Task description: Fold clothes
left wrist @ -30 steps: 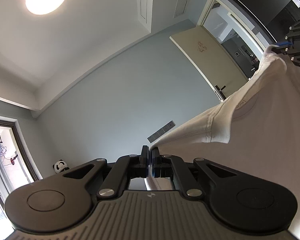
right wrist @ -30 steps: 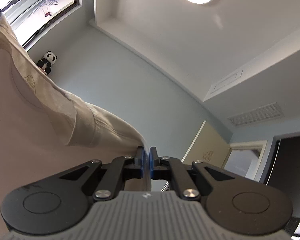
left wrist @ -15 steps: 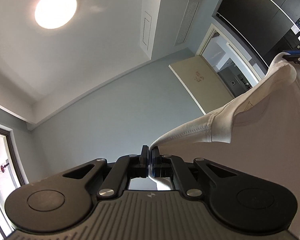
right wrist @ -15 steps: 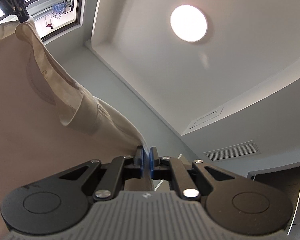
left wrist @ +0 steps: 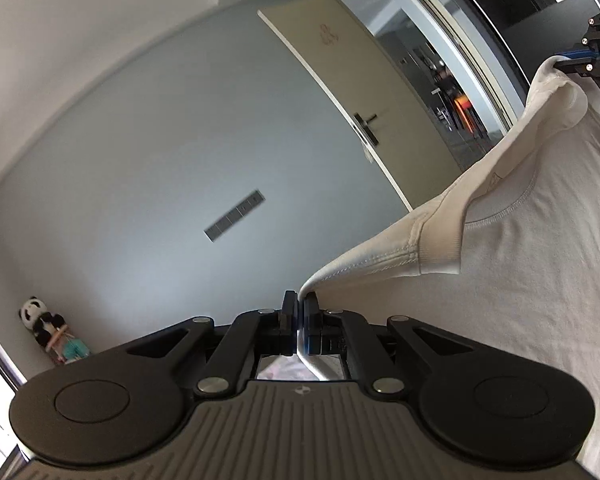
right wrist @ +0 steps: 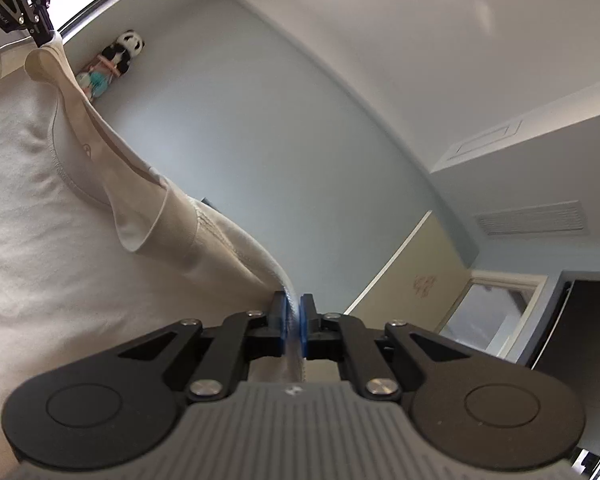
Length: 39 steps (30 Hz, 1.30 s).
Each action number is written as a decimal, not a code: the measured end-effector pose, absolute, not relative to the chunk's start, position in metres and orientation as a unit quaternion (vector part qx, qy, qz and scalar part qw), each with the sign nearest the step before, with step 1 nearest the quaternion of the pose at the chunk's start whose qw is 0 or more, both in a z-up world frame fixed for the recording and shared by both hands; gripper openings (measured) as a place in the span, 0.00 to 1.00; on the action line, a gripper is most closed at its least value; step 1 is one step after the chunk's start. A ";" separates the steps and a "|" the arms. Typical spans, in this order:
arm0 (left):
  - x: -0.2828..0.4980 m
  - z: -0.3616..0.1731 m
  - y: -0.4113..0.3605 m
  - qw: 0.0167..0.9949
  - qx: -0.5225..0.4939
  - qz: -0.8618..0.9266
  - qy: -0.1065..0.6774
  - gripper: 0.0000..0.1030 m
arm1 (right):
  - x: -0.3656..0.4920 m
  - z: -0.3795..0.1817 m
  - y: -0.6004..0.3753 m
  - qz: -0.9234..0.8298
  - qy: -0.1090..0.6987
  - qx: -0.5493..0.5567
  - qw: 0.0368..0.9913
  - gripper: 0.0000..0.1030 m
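2 grippers hold 1 white T-shirt (left wrist: 532, 280) stretched between them in the air. The left gripper (left wrist: 299, 322) is clenched on a shoulder edge, and the right gripper (right wrist: 293, 326) pinches the opposite shoulder edge between its blue pads. The shirt's top hem runs taut from one to the other, with the ribbed round collar (right wrist: 66, 178) sagging below it. A short sleeve flops forward over the chest, its stitched cuff showing. The cloth looks off-white, soft, lightly creased. A panda toy (left wrist: 40, 322) sits against the grey wall (left wrist: 160, 160) behind.
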<state>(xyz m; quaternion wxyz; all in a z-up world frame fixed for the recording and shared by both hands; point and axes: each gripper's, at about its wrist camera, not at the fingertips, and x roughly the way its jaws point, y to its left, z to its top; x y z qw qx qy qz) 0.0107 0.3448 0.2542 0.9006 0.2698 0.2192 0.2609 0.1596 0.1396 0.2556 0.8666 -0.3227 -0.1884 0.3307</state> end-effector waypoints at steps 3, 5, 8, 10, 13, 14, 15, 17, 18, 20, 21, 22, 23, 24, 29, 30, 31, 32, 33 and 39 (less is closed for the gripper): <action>0.069 0.206 0.390 0.897 0.246 0.251 0.269 0.01 | 0.206 0.213 0.183 0.345 -0.142 -0.342 0.862 0.07; 0.106 0.170 0.418 0.891 0.233 0.245 0.303 0.01 | 0.238 0.180 0.215 0.354 -0.112 -0.358 0.857 0.07; 0.158 0.115 0.460 0.876 0.221 0.241 0.355 0.01 | 0.284 0.127 0.274 0.367 -0.063 -0.382 0.846 0.07; 0.183 0.075 0.487 0.866 0.206 0.238 0.388 0.01 | 0.314 0.094 0.311 0.374 -0.028 -0.395 0.839 0.07; 0.209 0.022 0.520 0.854 0.187 0.235 0.426 0.01 | 0.355 0.046 0.360 0.376 0.024 -0.406 0.833 0.07; 0.217 0.006 0.530 0.849 0.182 0.234 0.437 0.01 | 0.368 0.031 0.371 0.374 0.036 -0.408 0.832 0.06; 0.226 -0.010 0.539 0.845 0.177 0.233 0.448 0.01 | 0.379 0.018 0.382 0.369 0.045 -0.409 0.833 0.04; 0.238 -0.035 0.555 0.839 0.153 0.233 0.467 0.01 | 0.399 -0.008 0.382 0.361 0.075 -0.398 0.840 0.02; 0.243 -0.047 0.563 0.837 0.138 0.233 0.476 0.01 | 0.410 -0.020 0.381 0.357 0.092 -0.392 0.843 0.02; 0.253 -0.071 0.574 0.830 0.121 0.230 0.493 0.01 | 0.430 -0.037 0.388 0.354 0.131 -0.380 0.844 0.02; 0.258 -0.082 0.579 0.827 0.112 0.229 0.501 0.02 | 0.441 -0.045 0.393 0.353 0.151 -0.374 0.844 0.02; 0.266 -0.095 0.584 0.822 0.105 0.229 0.510 0.03 | 0.449 -0.054 0.396 0.356 0.167 -0.366 0.843 0.02; 0.269 -0.104 0.588 0.819 0.099 0.231 0.517 0.05 | 0.447 -0.062 0.393 0.364 0.181 -0.355 0.842 0.02; 0.270 -0.113 0.592 0.815 0.092 0.233 0.522 0.07 | 0.448 -0.070 0.391 0.371 0.192 -0.350 0.839 0.02; 0.259 -0.121 0.614 0.824 0.037 0.254 0.506 0.27 | 0.462 -0.101 0.382 0.392 0.224 -0.342 0.824 0.04; 0.253 -0.118 0.616 0.830 0.024 0.253 0.497 0.32 | 0.465 -0.100 0.374 0.392 0.231 -0.328 0.828 0.05; 0.245 -0.113 0.617 0.838 0.013 0.252 0.484 0.37 | 0.467 -0.098 0.364 0.390 0.238 -0.312 0.833 0.05; 0.236 -0.107 0.617 0.846 0.003 0.251 0.471 0.47 | 0.469 -0.096 0.355 0.388 0.244 -0.295 0.838 0.07; 0.224 -0.100 0.614 0.852 -0.003 0.249 0.459 0.52 | 0.470 -0.094 0.344 0.383 0.250 -0.277 0.845 0.10; 0.150 -0.062 0.590 0.876 -0.022 0.254 0.408 0.63 | 0.459 -0.086 0.267 0.359 0.300 -0.180 0.865 0.23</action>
